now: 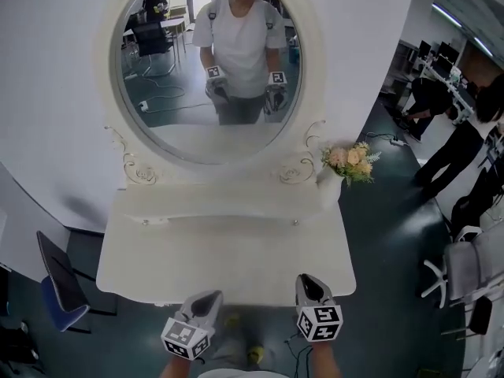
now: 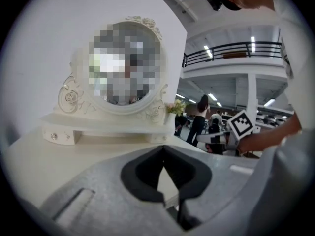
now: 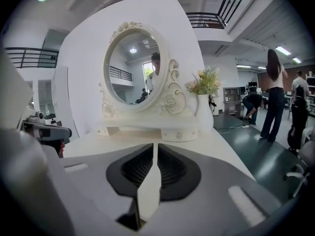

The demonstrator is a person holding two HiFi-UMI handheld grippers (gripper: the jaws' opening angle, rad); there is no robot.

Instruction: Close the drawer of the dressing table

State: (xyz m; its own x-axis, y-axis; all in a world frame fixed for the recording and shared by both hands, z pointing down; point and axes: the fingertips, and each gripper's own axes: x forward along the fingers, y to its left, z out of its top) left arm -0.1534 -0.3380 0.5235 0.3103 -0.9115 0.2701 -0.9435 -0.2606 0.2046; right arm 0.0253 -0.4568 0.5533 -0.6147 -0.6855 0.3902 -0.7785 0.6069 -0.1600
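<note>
The white dressing table (image 1: 228, 250) with its oval mirror (image 1: 209, 69) fills the head view. My left gripper (image 1: 206, 296) and right gripper (image 1: 309, 280) hover at its front edge, both shut and holding nothing. From the left gripper view, the left gripper (image 2: 163, 149) points across the tabletop (image 2: 59, 166) with its tips touching. My right gripper (image 3: 155, 146) shows only a thin slit between its jaws and aims at the mirror shelf. Two small shelf drawers (image 3: 179, 134) (image 2: 59, 135) sit flush. Any front drawer under the top is hidden from every view.
A vase of flowers (image 1: 350, 162) stands at the table's back right corner. A blue chair (image 1: 59, 286) is on the floor to the left, a white chair (image 1: 465, 266) to the right. People (image 1: 457, 148) stand further right on the dark floor.
</note>
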